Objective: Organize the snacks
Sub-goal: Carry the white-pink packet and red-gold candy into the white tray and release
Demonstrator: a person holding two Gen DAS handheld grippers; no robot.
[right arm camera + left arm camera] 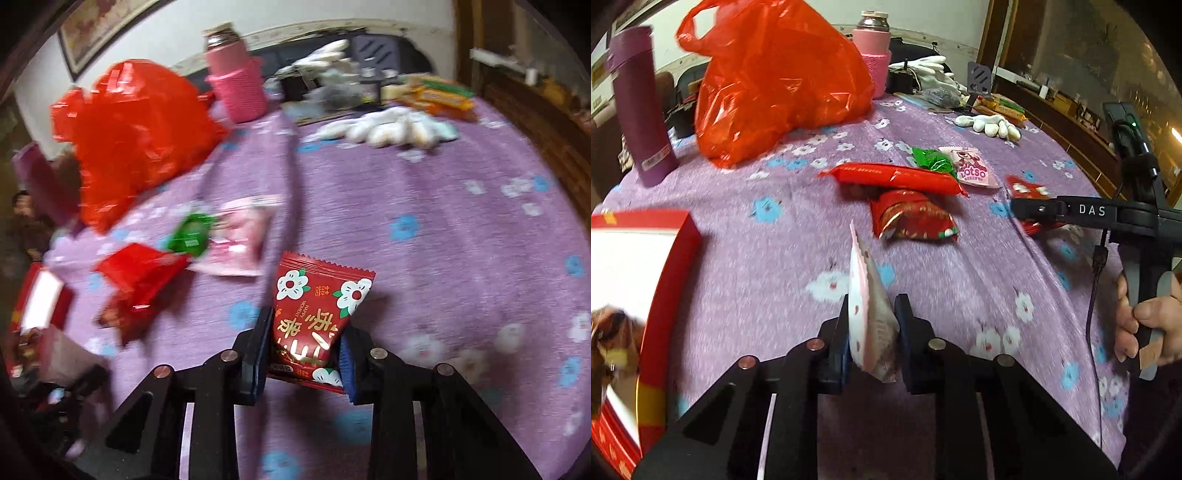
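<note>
While my left gripper (pixel 871 314) clamps a thin pink packet (pixel 866 314), my right gripper (pixel 304 332) pinches a crinkly red packet (pixel 317 314) above the fuzzy purple cloth (pixel 424 240).

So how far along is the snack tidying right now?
Done: at least one wrapped item lies in the red box. In hand: left gripper grips a pink packet; right gripper grips a red flowered packet. Left: four snacks on the cloth.

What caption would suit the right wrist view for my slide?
Right hand-held gripper shut on a red flowered snack packet above the purple flowered tablecloth, other snacks lying beyond.
</note>
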